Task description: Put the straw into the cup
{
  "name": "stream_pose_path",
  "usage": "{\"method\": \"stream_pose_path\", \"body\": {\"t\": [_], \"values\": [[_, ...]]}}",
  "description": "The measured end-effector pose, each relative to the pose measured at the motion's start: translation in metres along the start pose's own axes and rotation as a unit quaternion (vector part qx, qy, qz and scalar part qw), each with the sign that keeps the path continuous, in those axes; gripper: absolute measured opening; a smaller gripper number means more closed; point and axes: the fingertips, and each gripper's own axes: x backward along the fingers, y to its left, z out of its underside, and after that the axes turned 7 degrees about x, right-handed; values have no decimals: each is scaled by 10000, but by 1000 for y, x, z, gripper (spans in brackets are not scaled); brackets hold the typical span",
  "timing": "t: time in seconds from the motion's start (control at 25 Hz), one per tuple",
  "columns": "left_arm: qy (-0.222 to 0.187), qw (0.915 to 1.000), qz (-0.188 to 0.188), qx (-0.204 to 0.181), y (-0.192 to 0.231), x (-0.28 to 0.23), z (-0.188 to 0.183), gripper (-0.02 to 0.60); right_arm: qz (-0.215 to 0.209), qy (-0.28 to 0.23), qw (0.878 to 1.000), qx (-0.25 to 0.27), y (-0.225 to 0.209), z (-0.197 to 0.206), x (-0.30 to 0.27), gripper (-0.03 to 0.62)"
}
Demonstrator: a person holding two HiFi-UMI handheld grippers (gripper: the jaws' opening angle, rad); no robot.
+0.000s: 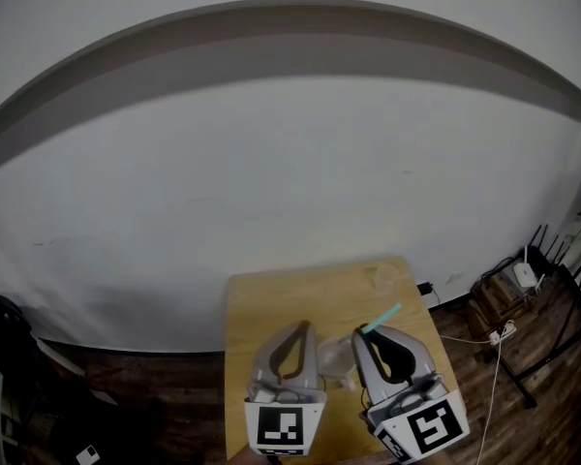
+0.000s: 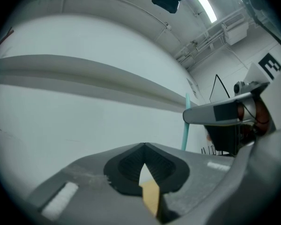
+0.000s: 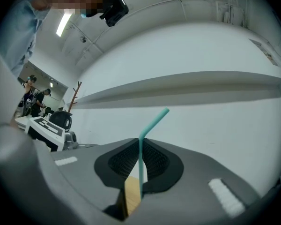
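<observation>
Low down, the straw (image 1: 382, 318) is hidden inside the right gripper (image 1: 372, 332); the cup (image 1: 335, 356) seems half-covered.

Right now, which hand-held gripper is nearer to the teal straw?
Right. The right hand-held gripper is shut on the straw, which sticks up past its jaw tips. The left hand-held gripper, shut and empty, sits off to the straw's left, not touching it.
</observation>
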Motion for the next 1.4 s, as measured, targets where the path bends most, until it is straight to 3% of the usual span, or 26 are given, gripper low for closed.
{"method": "stream_pose_path", "body": {"t": [1.0,1.4], "values": [[695,9974,170,57,7,0,85,18,34,1086,9922,-613,27,119,0,32],[1070,9939,183,178,6,-4,127,19,195,1317,9881,-767,18,161,4,32]]}}
